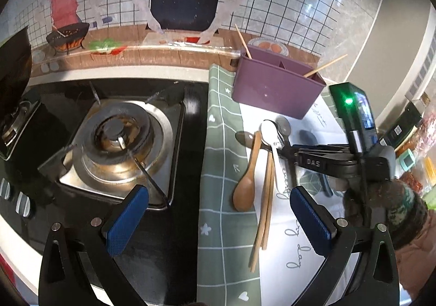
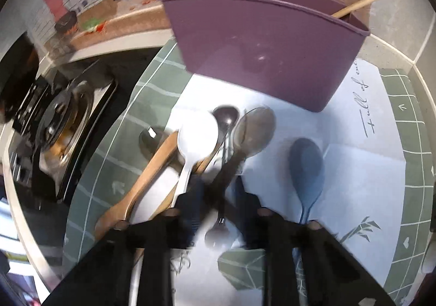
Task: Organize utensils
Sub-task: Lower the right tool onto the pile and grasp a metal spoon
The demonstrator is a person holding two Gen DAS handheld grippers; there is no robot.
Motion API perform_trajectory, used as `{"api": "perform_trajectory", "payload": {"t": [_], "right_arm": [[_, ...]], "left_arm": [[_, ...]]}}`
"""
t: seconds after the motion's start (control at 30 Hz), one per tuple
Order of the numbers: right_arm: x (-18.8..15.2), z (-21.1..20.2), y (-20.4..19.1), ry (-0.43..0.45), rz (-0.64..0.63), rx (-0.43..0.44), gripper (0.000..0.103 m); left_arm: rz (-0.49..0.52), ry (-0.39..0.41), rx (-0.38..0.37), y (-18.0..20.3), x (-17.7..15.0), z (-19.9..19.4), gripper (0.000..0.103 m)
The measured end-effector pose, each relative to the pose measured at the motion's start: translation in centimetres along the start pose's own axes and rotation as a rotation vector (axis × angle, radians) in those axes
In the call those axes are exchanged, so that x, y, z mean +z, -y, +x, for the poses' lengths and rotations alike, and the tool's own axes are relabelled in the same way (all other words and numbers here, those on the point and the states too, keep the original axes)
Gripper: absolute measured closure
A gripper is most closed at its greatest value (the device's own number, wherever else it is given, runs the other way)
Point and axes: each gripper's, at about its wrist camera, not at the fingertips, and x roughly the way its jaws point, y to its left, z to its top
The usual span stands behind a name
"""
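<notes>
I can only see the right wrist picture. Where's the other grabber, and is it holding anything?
Observer: The left gripper holds nothing. Its fingers are wide open, one over the gas stove, the other over the mat.
Operator: The wooden spoon disappears at the bottom of my picture. Which end is that?
Observer: Its bowl, which points towards the left gripper.
Operator: Anything beside it?
Observer: A pair of chopsticks, lying along its right side and reaching nearer than the bowl.

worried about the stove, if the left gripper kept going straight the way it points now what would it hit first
Probably the black stove top near its right edge, or the green mat beside it; depth is hard to judge. The left gripper is open and empty, and the wooden spoon lies just right of that line.
</notes>
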Motion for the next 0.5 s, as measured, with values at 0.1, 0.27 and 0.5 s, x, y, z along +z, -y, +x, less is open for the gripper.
{"api": "perform_trajectory", "payload": {"t": [0.1,0.27,0.5], "right_arm": [[-1.1,-1.5,0.3,0.006,-0.019,0.015,0.098],[-2.9,-3.9,1.8,0.023,-0.007,0.011,0.098],[-4.2,-5.2,3.5,0.048,0.014,0.019,0.095]], "left_arm": [[0.006,-0.013,-0.017,0.4,-0.1,0.7,0.000],[0.061,-0.045,-0.085,2.0,-0.2,2.8,0.000],[0.132,-0.102,-0.112,4.0,-0.2,5.9,0.000]]}}
